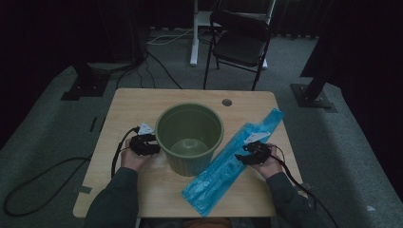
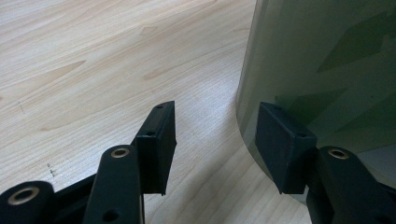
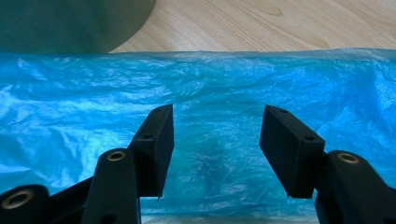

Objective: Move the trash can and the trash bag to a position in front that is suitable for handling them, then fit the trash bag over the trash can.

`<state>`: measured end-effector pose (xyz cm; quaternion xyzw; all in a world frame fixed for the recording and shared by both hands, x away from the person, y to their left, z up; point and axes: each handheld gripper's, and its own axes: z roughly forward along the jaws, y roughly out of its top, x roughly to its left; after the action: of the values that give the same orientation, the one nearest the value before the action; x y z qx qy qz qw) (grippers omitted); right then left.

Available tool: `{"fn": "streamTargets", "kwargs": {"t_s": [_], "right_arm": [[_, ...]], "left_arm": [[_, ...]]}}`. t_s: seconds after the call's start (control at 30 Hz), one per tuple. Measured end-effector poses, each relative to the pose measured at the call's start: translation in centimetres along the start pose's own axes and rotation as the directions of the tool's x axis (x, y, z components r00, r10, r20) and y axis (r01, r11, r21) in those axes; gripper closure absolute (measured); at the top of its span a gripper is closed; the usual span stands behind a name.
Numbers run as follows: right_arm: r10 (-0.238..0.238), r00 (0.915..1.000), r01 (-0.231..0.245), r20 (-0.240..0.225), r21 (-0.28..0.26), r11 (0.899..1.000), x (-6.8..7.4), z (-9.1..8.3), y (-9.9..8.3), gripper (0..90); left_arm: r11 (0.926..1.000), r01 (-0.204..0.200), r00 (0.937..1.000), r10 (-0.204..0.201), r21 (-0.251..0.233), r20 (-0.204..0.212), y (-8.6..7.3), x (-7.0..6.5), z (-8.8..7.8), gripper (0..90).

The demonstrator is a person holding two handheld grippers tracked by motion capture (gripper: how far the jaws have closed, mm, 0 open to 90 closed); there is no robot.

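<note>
The high view looks down from above; both gripper views sit close, sharing the green bucket [image 1: 189, 137] beyond their jaws.

Pretty dim room: grey carpeted floor [image 1: 342, 142], black folding metal chair [image 1: 240, 40] at 12 o'clock, white stand leg [image 1: 194, 42] beside it, black cables [image 1: 157, 71] trailing at 11.

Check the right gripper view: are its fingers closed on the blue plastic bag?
No, the fingers stand apart above the blue plastic bag, pinching nothing.
</note>
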<state>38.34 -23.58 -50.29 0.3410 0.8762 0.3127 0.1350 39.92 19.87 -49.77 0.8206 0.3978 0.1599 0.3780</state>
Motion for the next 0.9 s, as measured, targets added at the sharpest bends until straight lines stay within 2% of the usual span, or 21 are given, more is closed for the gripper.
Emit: {"fn": "streamTargets", "kwargs": {"t_s": [0.2, 0.37, 0.73, 0.9], "right_arm": [[0.014, 0.9998, -0.014, 0.011, 0.008, 1.0, 0.2, -0.2, -0.6, 44.3], [-0.001, 1.0, 0.001, 0.007, 0.006, 1.0, 0.0, -0.2, -1.0, 44.3], [-0.007, 1.0, 0.007, -0.003, 0.02, 1.0, -0.1, 0.0, -1.3, 44.7], [-0.016, 0.9997, 0.016, -0.019, 0.016, 1.0, 0.0, 0.1, -1.3, 38.4]], "left_arm": [[1.0, 0.0, 1.0, 0.0, 0.008, 0.008, 0.0, -0.1, 0.0, 51.4], [0.9996, -0.024, 0.9995, 0.023, 0.018, 0.022, 0.1, -0.6, 0.1, 51.5], [0.9994, -0.029, 0.9994, 0.029, 0.017, 0.021, 0.0, -0.6, 0.1, 50.9], [0.9997, -0.022, 0.9996, 0.022, 0.009, 0.015, 0.1, -0.4, 0.1, 50.2]]}}
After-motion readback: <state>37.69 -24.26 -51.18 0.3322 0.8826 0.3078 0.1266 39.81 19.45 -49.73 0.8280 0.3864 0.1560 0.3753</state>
